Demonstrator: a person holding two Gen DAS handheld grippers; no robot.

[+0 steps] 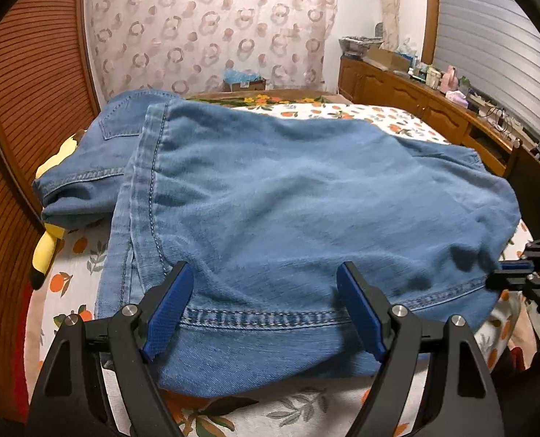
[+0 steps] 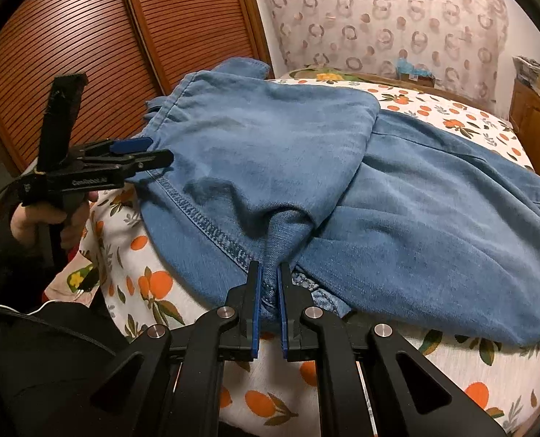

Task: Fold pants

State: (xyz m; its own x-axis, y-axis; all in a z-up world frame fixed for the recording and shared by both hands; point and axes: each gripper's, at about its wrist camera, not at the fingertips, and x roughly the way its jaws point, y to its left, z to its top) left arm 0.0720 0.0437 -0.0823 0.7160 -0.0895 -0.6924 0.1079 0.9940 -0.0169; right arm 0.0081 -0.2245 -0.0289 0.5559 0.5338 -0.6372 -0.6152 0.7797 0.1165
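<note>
In the right wrist view, the right gripper (image 2: 269,276) is seen with its fingers drawn narrow, a bunched fold of the denim pants (image 2: 270,153) pinched between the blue pads. The left gripper (image 1: 266,291) is held wide apart, the stitched hem lying loosely between its fingers (image 1: 169,306), ungripped. The pants are spread, folded over, on the orange-print bedsheet (image 2: 149,284). A yellow plush toy (image 1: 46,244) is largely hidden under the waistband at the bed's left edge. Farther off, a cluttered wooden dresser (image 1: 415,98), too blurred for its items to be identified, stands beside the bed, and a ring-patterned curtain (image 1: 204,25) hangs behind.
</note>
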